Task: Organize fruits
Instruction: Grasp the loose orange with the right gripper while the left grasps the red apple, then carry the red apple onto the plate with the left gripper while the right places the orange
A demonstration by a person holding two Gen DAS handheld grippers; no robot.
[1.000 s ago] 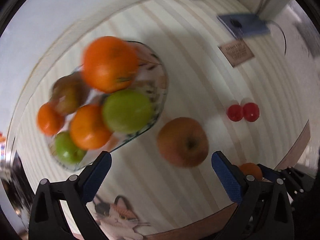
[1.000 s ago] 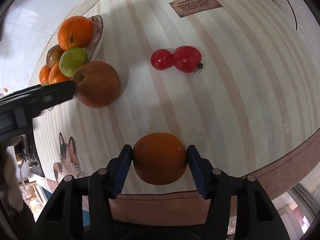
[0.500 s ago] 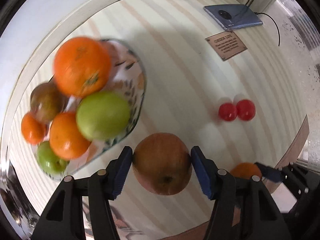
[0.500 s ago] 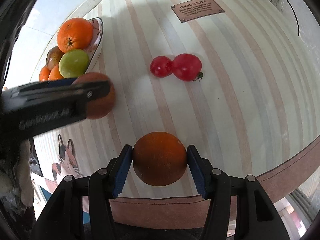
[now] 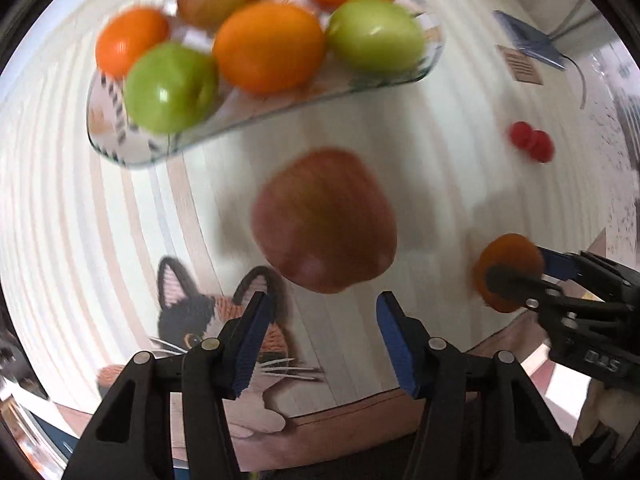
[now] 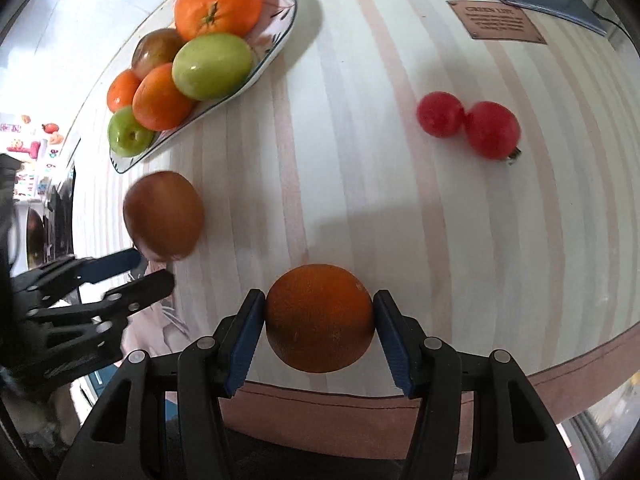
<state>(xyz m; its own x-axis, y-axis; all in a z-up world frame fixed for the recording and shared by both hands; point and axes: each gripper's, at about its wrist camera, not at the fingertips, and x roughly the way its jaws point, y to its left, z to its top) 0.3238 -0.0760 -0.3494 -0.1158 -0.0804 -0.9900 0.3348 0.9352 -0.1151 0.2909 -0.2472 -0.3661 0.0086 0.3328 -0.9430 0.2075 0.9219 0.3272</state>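
Two blue-padded grippers work over the striped table. The right gripper pinches a dull, dimpled orange, both pads pressed to its sides, close to the near table edge. The left gripper stands spread apart, with a reddish-brown apple just ahead of its fingertips; motion blur smears the apple in the left wrist view, and whether the pads touch it cannot be told. In the right wrist view the apple sits just beyond the left gripper's tips. Farther ahead and to the left of the right gripper, a patterned dish holds oranges, green fruits and a darker one. Ahead to its right, two red tomatoes lie touching each other. A cat picture on the table is partly hidden behind the left gripper's fingers
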